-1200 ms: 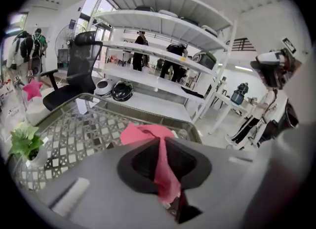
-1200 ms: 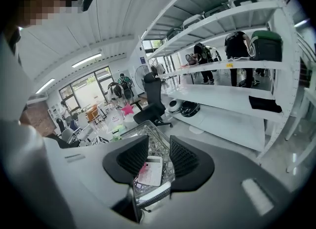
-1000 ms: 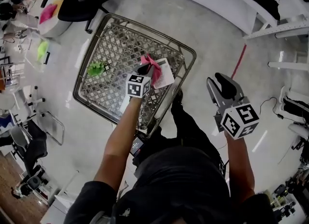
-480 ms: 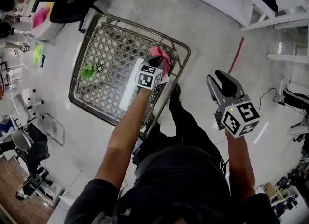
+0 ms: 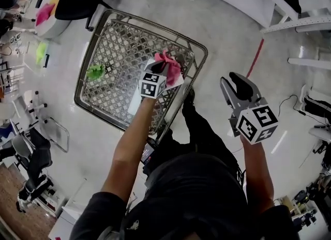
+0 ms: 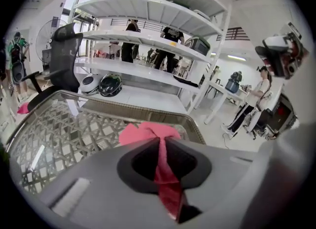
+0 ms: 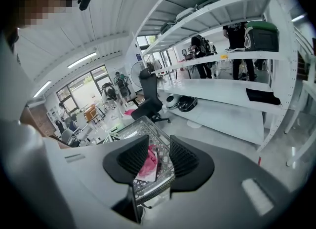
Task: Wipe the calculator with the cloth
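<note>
Clamping the cloth (image 5: 169,61) in the left gripper (image 5: 164,68), jaws shut on it, over the calculator (image 5: 179,83) at the worktop's (image 5: 124,53) right edge. Holding the right gripper (image 5: 232,83) off the worktop, jaws apart, empty.

A metal wire-mesh basket (image 5: 129,47) with a raised rim stands on the pale, shiny floor (image 5: 217,16). On the mesh at the left side lies a small bright green thing (image 5: 95,71). Close to the right rim lies a white flat object (image 5: 178,83), and a pink cloth (image 5: 169,64) is on top of it and covers its far part. A long white piece (image 5: 134,102) lies on the mesh nearer to the person, partly hidden, so I cannot tell what it is.
</note>
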The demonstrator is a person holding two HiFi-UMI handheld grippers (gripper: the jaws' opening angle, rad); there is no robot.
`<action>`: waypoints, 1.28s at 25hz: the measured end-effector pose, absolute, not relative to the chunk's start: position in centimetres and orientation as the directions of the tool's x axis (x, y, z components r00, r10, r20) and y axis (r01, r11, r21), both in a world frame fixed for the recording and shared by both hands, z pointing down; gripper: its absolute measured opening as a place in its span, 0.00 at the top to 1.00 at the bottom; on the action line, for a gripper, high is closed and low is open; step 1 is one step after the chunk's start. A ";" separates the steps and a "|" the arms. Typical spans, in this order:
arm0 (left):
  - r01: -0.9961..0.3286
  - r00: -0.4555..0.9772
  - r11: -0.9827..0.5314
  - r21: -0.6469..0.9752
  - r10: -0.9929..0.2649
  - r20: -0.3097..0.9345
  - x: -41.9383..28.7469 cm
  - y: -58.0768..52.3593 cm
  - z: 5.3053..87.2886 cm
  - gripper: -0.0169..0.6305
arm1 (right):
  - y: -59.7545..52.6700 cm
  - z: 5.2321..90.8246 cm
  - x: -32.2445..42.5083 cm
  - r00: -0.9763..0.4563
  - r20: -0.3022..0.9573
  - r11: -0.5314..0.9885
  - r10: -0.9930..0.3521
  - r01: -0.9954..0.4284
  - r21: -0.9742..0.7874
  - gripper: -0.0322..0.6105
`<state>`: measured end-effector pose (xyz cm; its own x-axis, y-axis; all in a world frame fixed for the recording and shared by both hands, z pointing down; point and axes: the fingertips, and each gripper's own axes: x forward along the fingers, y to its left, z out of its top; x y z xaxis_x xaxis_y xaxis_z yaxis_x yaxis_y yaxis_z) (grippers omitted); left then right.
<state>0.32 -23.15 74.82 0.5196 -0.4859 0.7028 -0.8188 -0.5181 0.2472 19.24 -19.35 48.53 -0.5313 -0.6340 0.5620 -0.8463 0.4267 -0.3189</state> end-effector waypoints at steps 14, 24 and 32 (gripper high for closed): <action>-0.894 0.432 -0.367 0.258 -0.549 0.716 -8.6 -19.4 75.4 0.84 | -19.2 48.7 15.8 -0.558 0.572 0.466 -0.602 -0.826 -0.316 0.77; -0.849 0.505 -0.446 0.283 -0.525 0.685 -4.8 -20.8 74.8 0.84 | -19.7 49.5 16.0 -0.536 0.593 0.438 -0.601 -0.841 -0.317 0.77; -0.797 0.573 -0.512 0.320 -0.472 0.670 0.4 -22.3 74.9 0.84 | -20.3 50.5 17.5 -0.507 0.610 0.393 -0.609 -0.861 -0.323 0.77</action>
<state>0.43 -22.27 74.89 0.5728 -0.4722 0.6701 -0.7969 -0.5121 0.3203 17.48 -20.31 50.49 -0.5070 -0.6094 0.6095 -0.8609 0.3931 -0.3230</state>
